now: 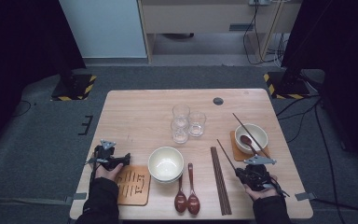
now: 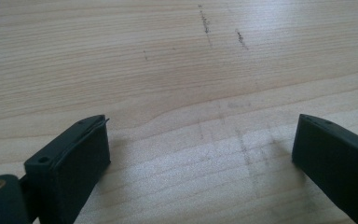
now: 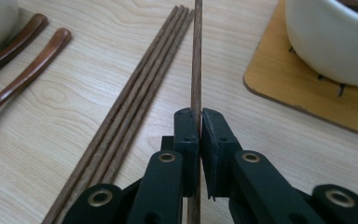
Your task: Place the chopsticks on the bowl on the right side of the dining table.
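Lower right of the high view: your right gripper [image 1: 240, 173] is clamped on a single chopstick [image 1: 226, 154], which angles up and left from the jaws toward frame centre, just beside the chopstick bundle [image 1: 220, 179] lying on the table [image 1: 135, 116]. In the right gripper view the stick [image 3: 196, 60] runs straight up between the two pads, pinched near its lower end (most of its length stands free ahead of them). You should expect it to be light, stiff and smooth, apt to pivot or slide in so narrow a pinch; a hold nearer the middle would likely steady it. At right, a bowl [image 1: 251, 135] on a mat [image 1: 237, 151] carries a spoon [image 1: 248, 141] and another stick. Your left gripper [image 1: 123, 160], at lower left, rests with jaws wide apart over bare wood, holding nothing.
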### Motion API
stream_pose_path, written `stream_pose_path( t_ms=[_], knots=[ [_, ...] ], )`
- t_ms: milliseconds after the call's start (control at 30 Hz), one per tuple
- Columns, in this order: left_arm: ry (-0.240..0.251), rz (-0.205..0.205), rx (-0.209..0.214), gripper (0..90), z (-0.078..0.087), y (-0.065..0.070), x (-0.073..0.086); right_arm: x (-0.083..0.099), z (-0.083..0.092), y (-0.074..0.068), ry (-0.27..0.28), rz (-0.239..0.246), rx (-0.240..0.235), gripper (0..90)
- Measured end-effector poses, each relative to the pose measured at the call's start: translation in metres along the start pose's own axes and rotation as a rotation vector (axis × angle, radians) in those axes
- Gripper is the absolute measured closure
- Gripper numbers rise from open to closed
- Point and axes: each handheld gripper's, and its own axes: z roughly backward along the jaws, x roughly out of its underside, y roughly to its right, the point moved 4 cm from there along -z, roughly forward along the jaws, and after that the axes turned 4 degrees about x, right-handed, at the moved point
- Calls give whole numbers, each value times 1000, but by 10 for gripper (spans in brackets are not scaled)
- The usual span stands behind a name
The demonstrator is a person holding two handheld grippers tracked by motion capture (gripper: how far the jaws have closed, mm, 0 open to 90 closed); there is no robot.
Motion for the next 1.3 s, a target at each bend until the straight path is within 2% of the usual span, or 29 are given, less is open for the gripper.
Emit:
stream_pose_path(
  t_ms=[233,600,1300],
  knots=[
    [0,0,0,30,0,0,0,-5,6,-3,39,-6,-14,854],
    [0,0,0,30,0,0,0,-17,20,0,107,-19,-24,853],
    [0,0,0,30,0,0,0,-31,41,3,183,-39,-54,854]
  ],
)
